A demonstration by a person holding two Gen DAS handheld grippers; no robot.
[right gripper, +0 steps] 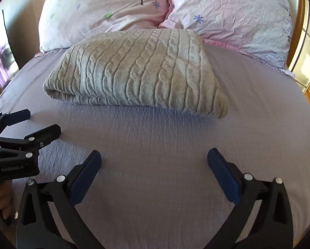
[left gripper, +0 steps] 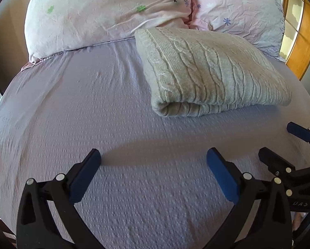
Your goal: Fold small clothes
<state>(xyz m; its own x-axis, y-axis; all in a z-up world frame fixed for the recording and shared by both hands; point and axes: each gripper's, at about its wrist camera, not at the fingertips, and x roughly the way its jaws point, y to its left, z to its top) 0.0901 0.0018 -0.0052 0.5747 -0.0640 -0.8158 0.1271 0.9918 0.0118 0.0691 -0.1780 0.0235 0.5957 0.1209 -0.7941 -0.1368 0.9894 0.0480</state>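
Bedsheet bare between sweater and spread tongs.

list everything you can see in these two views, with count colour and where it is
folded cable-knit sweater: 1, pale grey-beige, lying on the bed sheet just in front of the pillows
pillows: 2, pale pink with small flower and tree prints, side by side at the head of the bed
bed sheet: 1, lilac, textured, covering the bed
wooden frame: 1, orange-brown, at the right edge past the pillows
left gripper: 1, black with blue pads, jaws open and empty over the sheet, short of the sweater
right gripper: 1, black with blue pads, jaws open and empty, beside the left one
hand: 1, bare fingers on the left gripper's handle, seen in the right wrist view
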